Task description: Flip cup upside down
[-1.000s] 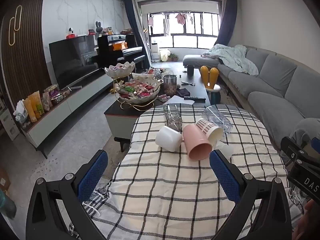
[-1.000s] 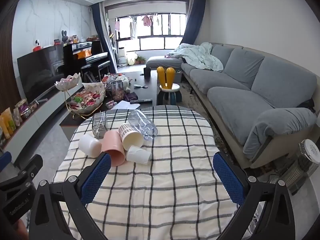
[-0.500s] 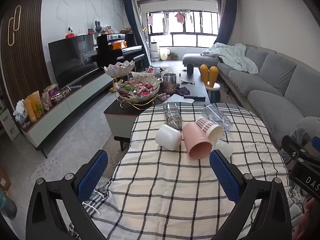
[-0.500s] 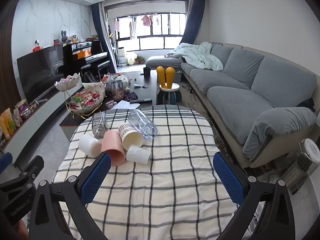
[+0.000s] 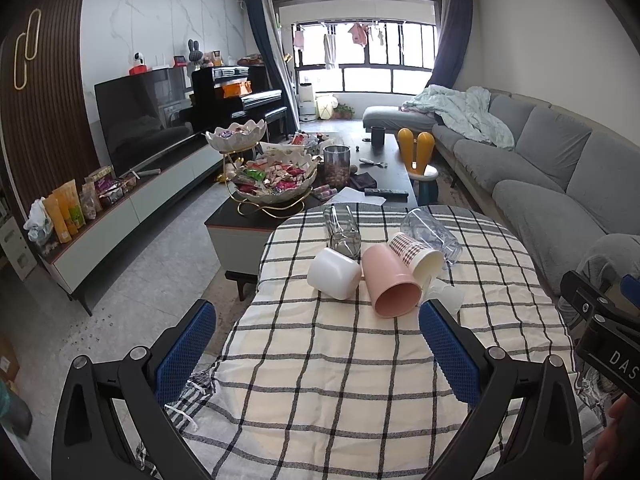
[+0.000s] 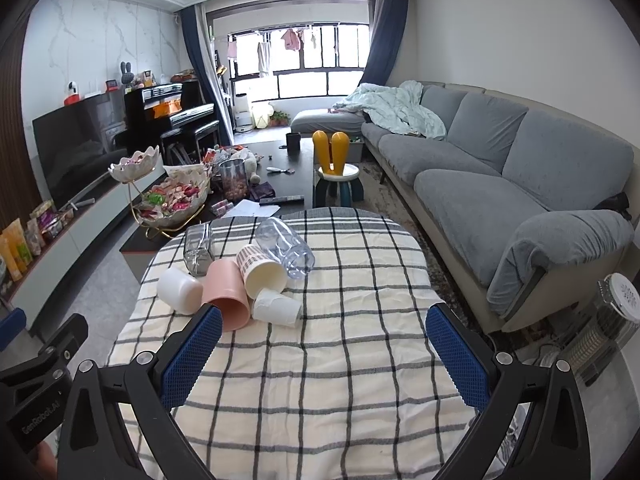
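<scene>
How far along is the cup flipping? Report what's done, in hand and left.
Done: nothing; the pink cup, white cup, checked paper cup, small paper cup and both clear cups lie on their sides. In hand: nothing; left gripper and right gripper are open, short of the pile. Left: every flip.

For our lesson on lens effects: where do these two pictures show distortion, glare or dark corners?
Left wrist view: black vignette in all corners, straight walls bow outward, the bright window is blown out. Right wrist view: same fisheye curve bends the checked tablecloth lines; the clear plastic cup stays sharp, with soft shadows only.
</scene>
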Demonstrator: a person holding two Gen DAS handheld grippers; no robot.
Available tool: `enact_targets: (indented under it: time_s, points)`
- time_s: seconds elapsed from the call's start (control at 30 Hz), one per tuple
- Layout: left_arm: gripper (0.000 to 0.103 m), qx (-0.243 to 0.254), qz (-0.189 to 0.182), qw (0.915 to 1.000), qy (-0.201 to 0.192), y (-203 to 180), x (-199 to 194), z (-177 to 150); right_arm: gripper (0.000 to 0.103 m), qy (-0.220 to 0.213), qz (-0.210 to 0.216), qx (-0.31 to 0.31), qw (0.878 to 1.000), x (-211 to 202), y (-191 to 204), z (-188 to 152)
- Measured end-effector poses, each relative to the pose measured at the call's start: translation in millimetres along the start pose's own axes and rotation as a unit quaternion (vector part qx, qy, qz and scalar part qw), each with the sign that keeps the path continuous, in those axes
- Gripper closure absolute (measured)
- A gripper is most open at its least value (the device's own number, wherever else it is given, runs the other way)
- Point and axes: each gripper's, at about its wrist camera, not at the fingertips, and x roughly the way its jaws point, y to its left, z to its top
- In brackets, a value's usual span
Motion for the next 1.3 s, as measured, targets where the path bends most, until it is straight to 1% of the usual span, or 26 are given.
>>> enact_targets:
  time_s: [1.3]
  points:
    - [0.000,-0.001,-0.003,1.0000,0.003,-2.0,-1.9,-0.3,0.001,0.003,0.001,0.004,1.000,1.1,-0.5,1.7]
